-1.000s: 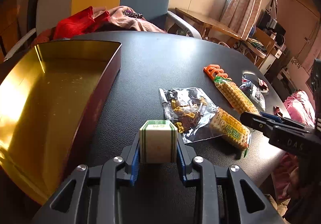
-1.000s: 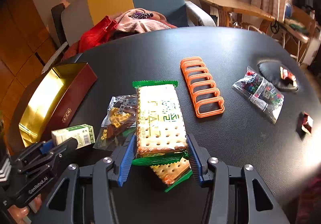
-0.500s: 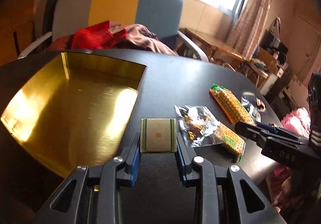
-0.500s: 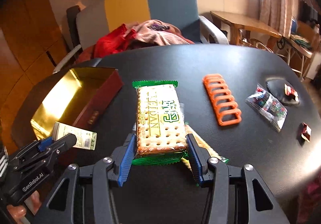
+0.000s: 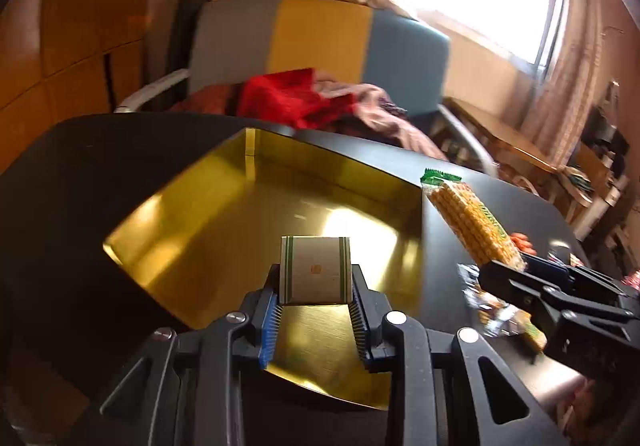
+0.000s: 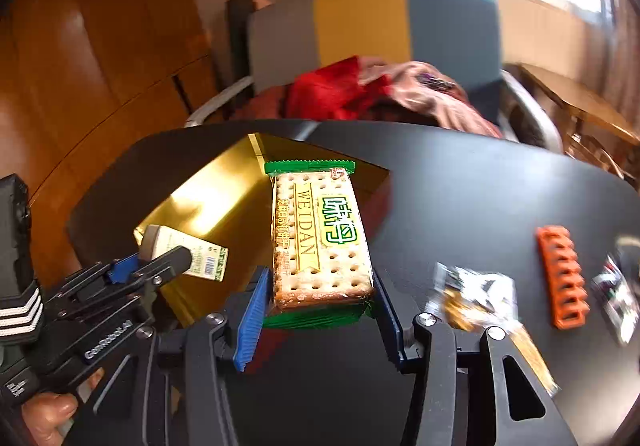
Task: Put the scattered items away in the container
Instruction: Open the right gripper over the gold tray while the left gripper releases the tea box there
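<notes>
My left gripper is shut on a small white carton with green stripes and holds it above the gold-lined container. The carton also shows in the right wrist view, over the container. My right gripper is shut on a cracker packet with green ends, held above the container's right side. The packet also shows in the left wrist view. On the table lie a clear bag of small parts, another cracker packet and an orange rack.
The black round table carries another small bag at the right. A chair with red and pink clothes stands behind the table. A wooden wall is at the left.
Both grippers moved left with their loads: the carton now hangs over the container, and the cracker packet has risen and come over its right side.
</notes>
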